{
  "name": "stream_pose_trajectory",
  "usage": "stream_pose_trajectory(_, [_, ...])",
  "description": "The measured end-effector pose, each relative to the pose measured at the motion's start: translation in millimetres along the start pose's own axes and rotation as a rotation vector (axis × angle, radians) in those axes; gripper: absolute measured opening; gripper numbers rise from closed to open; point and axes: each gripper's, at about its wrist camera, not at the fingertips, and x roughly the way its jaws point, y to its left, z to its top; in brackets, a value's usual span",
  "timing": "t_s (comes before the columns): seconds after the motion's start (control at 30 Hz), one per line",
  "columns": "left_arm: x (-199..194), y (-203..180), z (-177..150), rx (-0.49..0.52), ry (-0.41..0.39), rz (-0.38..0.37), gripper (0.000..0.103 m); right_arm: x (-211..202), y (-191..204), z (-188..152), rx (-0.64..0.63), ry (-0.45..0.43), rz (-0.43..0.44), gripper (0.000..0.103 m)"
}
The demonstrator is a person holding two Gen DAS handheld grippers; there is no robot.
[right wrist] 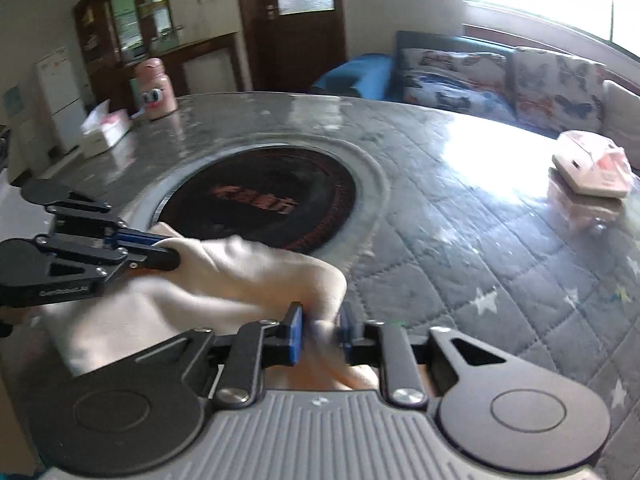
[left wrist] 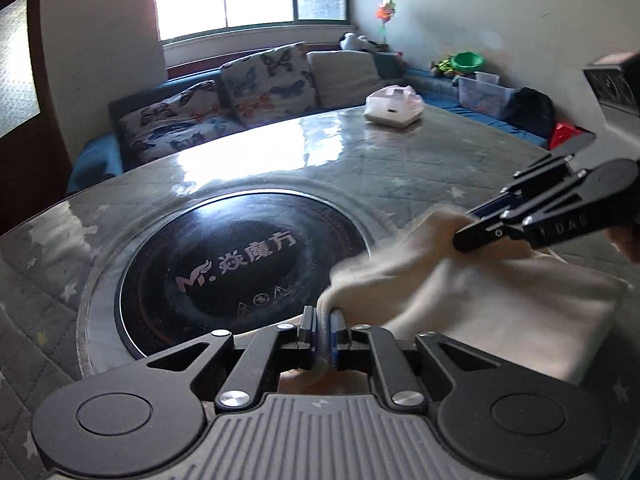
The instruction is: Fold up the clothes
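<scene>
A cream cloth [left wrist: 480, 304] lies partly folded on the quilted grey table cover [left wrist: 400, 168], beside the round black hob [left wrist: 224, 264]. My left gripper [left wrist: 321, 320] is shut on the cloth's near edge, with the fabric pinched between its blue pads. In the right wrist view the same gripper [right wrist: 168, 252] comes in from the left, clamped on a raised fold of the cloth [right wrist: 248, 272]. My right gripper [right wrist: 320, 320] has its jaws apart, and a bunch of cloth sits loosely between them. It shows in the left wrist view [left wrist: 460, 232] over the cloth's far edge.
A white box in a plastic bag [left wrist: 394, 106] sits at the table's far side. A pink flask [right wrist: 156, 88] and a tissue box [right wrist: 104, 128] stand at another edge. A sofa with butterfly cushions [left wrist: 264, 80] runs behind the table.
</scene>
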Motion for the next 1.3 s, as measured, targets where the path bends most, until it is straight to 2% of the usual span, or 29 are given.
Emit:
stream_pose_trajectory(0.1, [0, 1, 0, -0.011, -0.002, 0.026, 0.020, -5, -6, -6, 0.052, -0.027, -0.030, 0.025])
stream_pose_trajectory(0.23, [-2, 5, 3, -0.047, -0.012, 0.059, 0.021, -27, -6, -10, 0.093, -0.083, -0.067, 0.026])
stream_pose_trajectory(0.37, [-12, 2, 11, -0.068, -0.051, 0.067, 0.021, -37, 9, -16, 0.048, -0.097, -0.057, 0.024])
stream_pose_trajectory(0.5, [-20, -7, 19, -0.092, -0.077, -0.004, 0.020, -32, 23, -21, -0.005, -0.081, -0.051, 0.020])
stream_pose_trajectory(0.6, [-12, -18, 20, -0.090, -0.057, -0.060, 0.019, -21, 21, -22, 0.019, -0.064, -0.053, 0.019])
stream_pose_trajectory(0.7, [3, -25, 18, -0.097, -0.013, -0.080, 0.019, -13, 14, -22, 0.052, -0.059, -0.055, 0.019])
stream_pose_trajectory(0.87, [21, -22, 16, -0.135, 0.034, -0.063, 0.020, -10, 8, -24, 0.092, -0.063, -0.049, 0.018])
stream_pose_trajectory(1.03, [22, -20, 13, -0.137, 0.040, -0.064, 0.020, -19, 9, -20, 0.103, -0.099, -0.045, 0.018])
stream_pose_trajectory(1.2, [24, -19, 14, -0.151, 0.042, -0.063, 0.020, -4, 7, -18, 0.084, -0.067, -0.073, 0.018])
stream_pose_trajectory(1.3, [24, -18, 14, -0.156, 0.042, -0.063, 0.020, -13, 6, -19, 0.073, -0.074, -0.067, 0.018])
